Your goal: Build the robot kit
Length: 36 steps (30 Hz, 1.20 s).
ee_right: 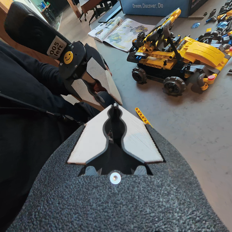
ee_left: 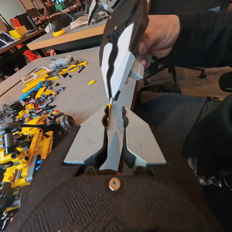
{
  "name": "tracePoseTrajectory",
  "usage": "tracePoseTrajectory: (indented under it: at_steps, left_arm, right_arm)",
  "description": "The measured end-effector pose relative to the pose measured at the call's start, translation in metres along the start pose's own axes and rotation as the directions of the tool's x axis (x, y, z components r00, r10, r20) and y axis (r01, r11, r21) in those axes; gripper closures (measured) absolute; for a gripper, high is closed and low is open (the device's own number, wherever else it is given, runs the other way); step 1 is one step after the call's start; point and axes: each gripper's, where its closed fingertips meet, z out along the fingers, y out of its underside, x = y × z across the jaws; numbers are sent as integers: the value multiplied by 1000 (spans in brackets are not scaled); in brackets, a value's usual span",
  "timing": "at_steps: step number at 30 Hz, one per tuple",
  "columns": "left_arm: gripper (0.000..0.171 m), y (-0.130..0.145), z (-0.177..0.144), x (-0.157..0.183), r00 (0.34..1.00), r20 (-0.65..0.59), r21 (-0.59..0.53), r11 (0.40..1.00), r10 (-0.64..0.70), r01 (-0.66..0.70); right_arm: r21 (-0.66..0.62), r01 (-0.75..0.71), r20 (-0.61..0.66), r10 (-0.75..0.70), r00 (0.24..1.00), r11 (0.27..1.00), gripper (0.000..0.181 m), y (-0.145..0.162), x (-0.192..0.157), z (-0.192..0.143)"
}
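My right gripper (ee_right: pixel 114 106) is shut on a small light grey pin (ee_right: pixel 114 104) that sticks out of its tips. In the left wrist view it (ee_left: pixel 112 99) comes down from above with the pin (ee_left: pixel 111 102) just ahead of my left gripper (ee_left: pixel 114 108). My left gripper is open and holds nothing; its fingertips flank the pin, and it also shows in the right wrist view (ee_right: pixel 111 100). A thin yellow beam with holes (ee_right: pixel 143 116) lies on the grey table (ee_right: pixel 175 125), partly hidden behind my right finger. It shows against my left finger's inner edge (ee_left: pixel 108 113).
A half-built yellow and black model car (ee_right: pixel 175 60) stands on the table, with an open instruction booklet (ee_right: pixel 116 32) and a blue box (ee_right: pixel 156 7) behind it. Loose yellow, black and grey parts (ee_left: pixel 41 90) lie left. The table edge (ee_left: pixel 134 94) is close by; a person in dark clothes sits there. Both grippers' tips are close together, under 4 cm apart.
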Motion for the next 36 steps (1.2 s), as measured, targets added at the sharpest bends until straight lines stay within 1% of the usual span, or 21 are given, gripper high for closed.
tracePoseTrajectory:
  at_steps: [2,5,7,9,12,16,20,24,29,36]
  left_arm:
    - [152,2,2,1,1000,2,-22,1000,14,-14]
    - [153,0,2,3,999,4,-13,999,37,-37]
    - [155,0,2,2,999,5,-11,999,40,-40]
    - [155,3,2,0,998,21,-35,997,66,-66]
    - [157,6,4,0,984,61,-81,984,167,-161]
    - [160,1,3,-1,966,118,-86,971,231,-222]
    - [162,0,2,-6,956,159,-88,968,248,-237]
    - [160,1,0,-11,960,174,-89,974,220,-208]
    - [161,-3,-1,-11,955,179,-80,971,235,-224]
    - [163,-8,-2,-9,943,193,-75,963,270,-260]
  right_arm:
    - [4,17,16,-17,1000,1000,177,-2,-6,0]
    - [-19,72,3,-72,997,997,177,-3,-9,-1]
    - [-30,81,-2,-81,997,996,177,-3,-10,-1]
    - [-25,61,13,-61,998,998,177,-4,-12,-1]
    - [-1,22,35,-22,999,1000,177,-6,-13,0]
    - [16,-24,52,23,998,1000,177,-6,-12,2]
    - [33,-71,73,68,995,997,176,-7,-12,1]
    - [48,-127,92,123,988,991,176,-7,-8,0]
    - [96,-240,162,223,961,966,177,-12,-6,-4]
    - [83,-284,171,267,948,955,177,-5,-3,-3]
